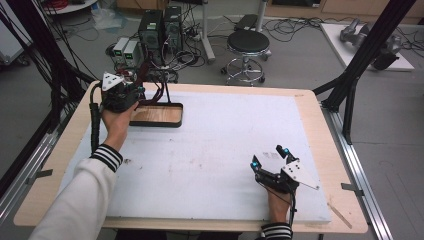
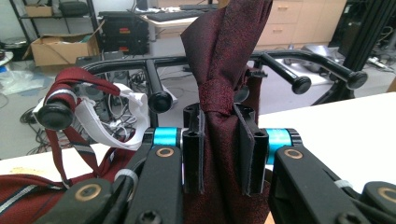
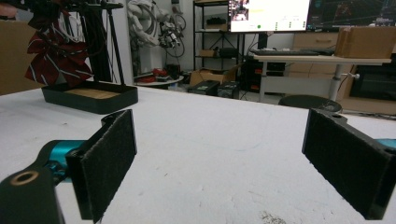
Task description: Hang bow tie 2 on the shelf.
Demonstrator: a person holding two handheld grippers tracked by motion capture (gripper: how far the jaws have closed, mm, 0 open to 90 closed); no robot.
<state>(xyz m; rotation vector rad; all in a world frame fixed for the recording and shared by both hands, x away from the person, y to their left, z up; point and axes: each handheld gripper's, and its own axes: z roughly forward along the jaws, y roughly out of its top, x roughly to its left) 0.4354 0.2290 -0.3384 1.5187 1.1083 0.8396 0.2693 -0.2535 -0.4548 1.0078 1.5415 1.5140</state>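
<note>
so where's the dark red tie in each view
high view: dark red tie upper left, hanging at the rack behind the left claw.
left gripper view: centre, clamped between the jaws.
right gripper view: top left, above the tray.
shared landmark: black tray.

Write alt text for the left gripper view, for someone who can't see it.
The left gripper is closed on a dark red tie just below its knot, in front of a black rack with knobbed pegs. A striped red tie hangs from the left peg.
</note>
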